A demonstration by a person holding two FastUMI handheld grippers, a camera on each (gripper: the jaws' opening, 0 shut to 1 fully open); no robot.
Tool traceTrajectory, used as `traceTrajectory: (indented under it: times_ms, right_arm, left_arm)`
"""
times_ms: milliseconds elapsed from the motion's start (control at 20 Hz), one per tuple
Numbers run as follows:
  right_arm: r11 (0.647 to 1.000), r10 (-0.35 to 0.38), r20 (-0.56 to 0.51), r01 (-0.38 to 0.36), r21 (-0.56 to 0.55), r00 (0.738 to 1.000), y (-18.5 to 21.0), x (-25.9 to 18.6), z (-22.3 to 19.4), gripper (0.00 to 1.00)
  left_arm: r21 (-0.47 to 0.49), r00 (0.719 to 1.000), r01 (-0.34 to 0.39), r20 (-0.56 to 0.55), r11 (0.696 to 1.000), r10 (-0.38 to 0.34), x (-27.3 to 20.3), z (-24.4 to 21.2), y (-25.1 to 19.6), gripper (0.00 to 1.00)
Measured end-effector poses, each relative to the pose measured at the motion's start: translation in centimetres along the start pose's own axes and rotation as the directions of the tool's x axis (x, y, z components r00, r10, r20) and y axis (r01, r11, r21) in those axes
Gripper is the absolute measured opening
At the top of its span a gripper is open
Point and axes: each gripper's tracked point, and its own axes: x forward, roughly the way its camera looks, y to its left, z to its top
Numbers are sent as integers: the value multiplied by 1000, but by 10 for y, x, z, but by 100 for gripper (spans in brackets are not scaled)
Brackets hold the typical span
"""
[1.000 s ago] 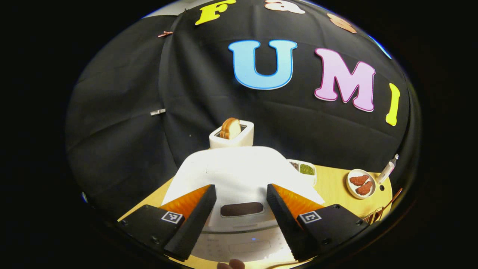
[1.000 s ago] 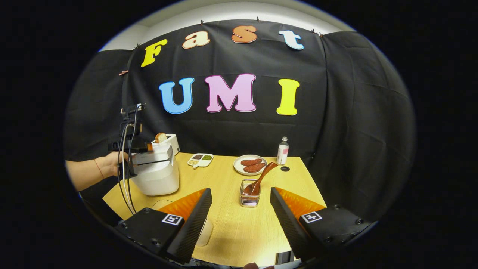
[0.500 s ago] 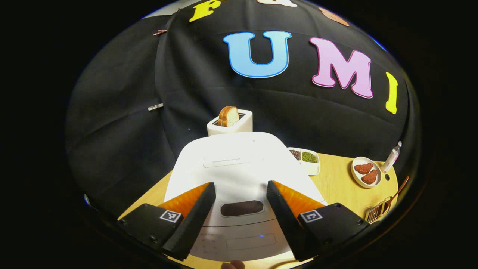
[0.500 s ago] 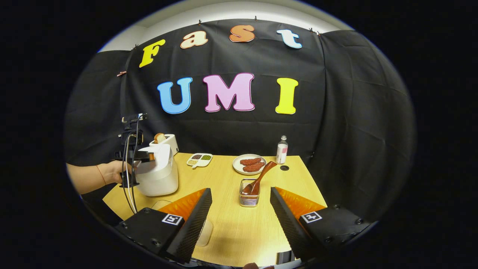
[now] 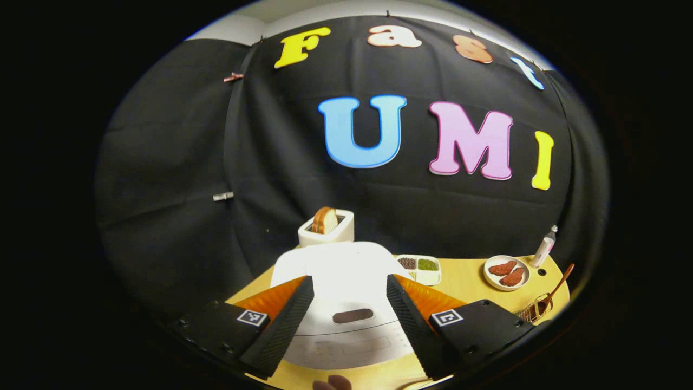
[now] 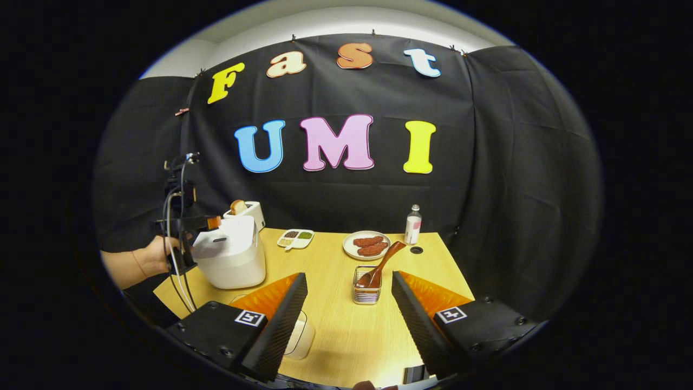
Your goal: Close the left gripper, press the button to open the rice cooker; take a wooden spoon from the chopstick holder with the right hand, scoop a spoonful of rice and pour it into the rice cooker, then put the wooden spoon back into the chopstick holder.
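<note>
With the left gripper spread wide over the shut rice cooker (right gripper wide too, empty), open fingers could straddle its button and miss

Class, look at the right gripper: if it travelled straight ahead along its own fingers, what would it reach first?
Most likely the chopstick holder with the wooden spoon leaning in it, standing between the open right gripper fingers' line on the table. Depth is uncertain.
</note>
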Motion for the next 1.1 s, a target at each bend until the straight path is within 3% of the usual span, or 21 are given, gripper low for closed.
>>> traceTrajectory:
  times_ms: [200,450,700,1100]
  right_arm:
    - [1000,11,10,-11,5,1000,3,0,6,98]
    - [1000,21,27,-21,6,999,9,1,16,98]
    - [1000,23,47,-24,2,999,14,1,27,98]
    - [1000,21,54,-22,13,998,20,5,29,98]
  left_arm:
    - [11,992,63,113,998,-64,-57,43,-8,94]
    - [-4,976,126,179,992,-123,-124,63,-16,94]
    - [-27,965,175,201,984,-166,-172,58,-19,94]
    - [16,944,256,209,966,-254,-213,39,-32,94]
